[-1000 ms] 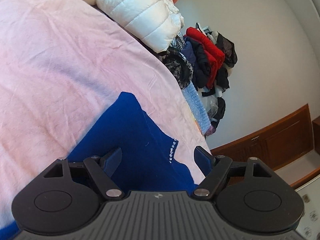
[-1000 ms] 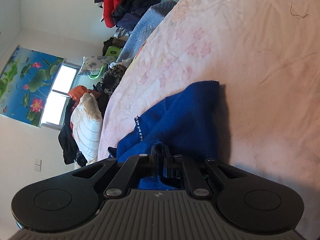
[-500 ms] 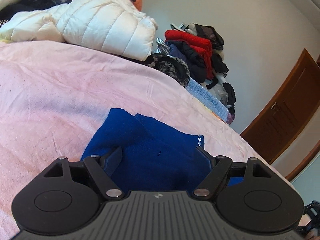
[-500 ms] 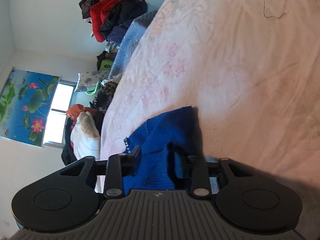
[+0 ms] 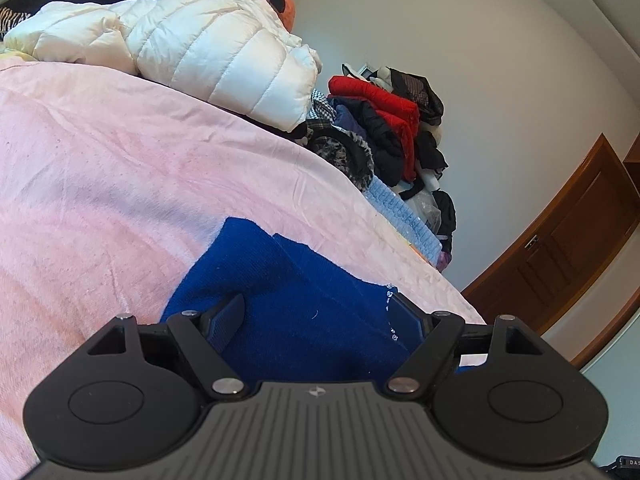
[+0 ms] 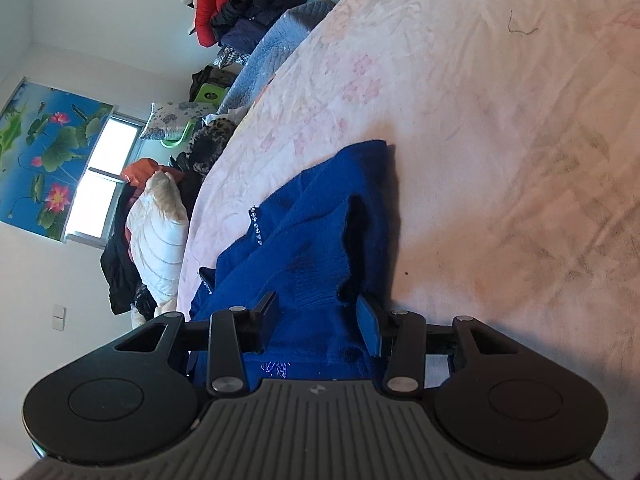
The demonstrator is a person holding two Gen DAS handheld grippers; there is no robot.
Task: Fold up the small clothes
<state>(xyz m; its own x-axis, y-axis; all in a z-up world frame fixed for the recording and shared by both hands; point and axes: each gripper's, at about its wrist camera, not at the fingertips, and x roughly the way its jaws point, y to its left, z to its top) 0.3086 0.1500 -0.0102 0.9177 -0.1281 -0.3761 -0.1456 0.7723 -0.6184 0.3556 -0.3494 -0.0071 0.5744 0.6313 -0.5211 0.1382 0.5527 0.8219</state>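
A small dark blue knit garment [image 5: 288,280] lies partly folded on the pink bedsheet [image 5: 120,160], with a row of small rhinestones [image 5: 390,312] along one edge. My left gripper [image 5: 316,316] hovers just over its near part, fingers wide apart and holding nothing. In the right wrist view the same blue garment [image 6: 320,220] lies bunched, with a raised fold running up from my right gripper [image 6: 318,316]. Its fingers stand apart on either side of that fold, and the pads do not press on it.
A white puffer jacket [image 5: 208,40] lies at the far edge of the bed. A pile of red and dark clothes [image 5: 384,120] and a light blue quilt [image 5: 404,216] lie beyond it. A wooden door [image 5: 560,248] is at the right. Bare sheet [image 6: 500,140] spreads beside the garment.
My right gripper was shut on the blue fabric a second ago; its jaws have opened and let it go. My left gripper has rolled, so the bed looks more level in its view.
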